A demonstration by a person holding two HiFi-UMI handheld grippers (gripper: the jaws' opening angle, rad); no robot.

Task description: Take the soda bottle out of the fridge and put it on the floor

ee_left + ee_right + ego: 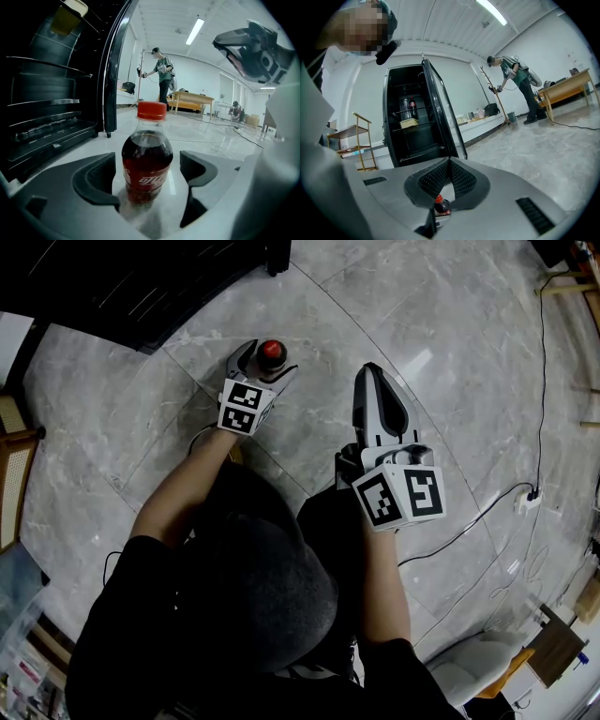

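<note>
A soda bottle (272,354) with dark drink and a red cap stands upright on the grey marble floor (450,362). My left gripper (267,360) is open around it. In the left gripper view the bottle (147,159) sits between the two pads (101,176) with a gap on each side. The right gripper (370,371) hovers to the right of the bottle, jaws shut and empty. Its own view shows the pads meeting at the tip (449,164), with the bottle (442,206) small below them. The black fridge (412,126) stands open.
The fridge's open door (115,70) and shelves (47,108) are just left of the bottle. A cable (487,512) runs to a power strip (530,498) at the right. A person (161,70), a wooden table (192,101) and a metal rack (351,140) stand farther off.
</note>
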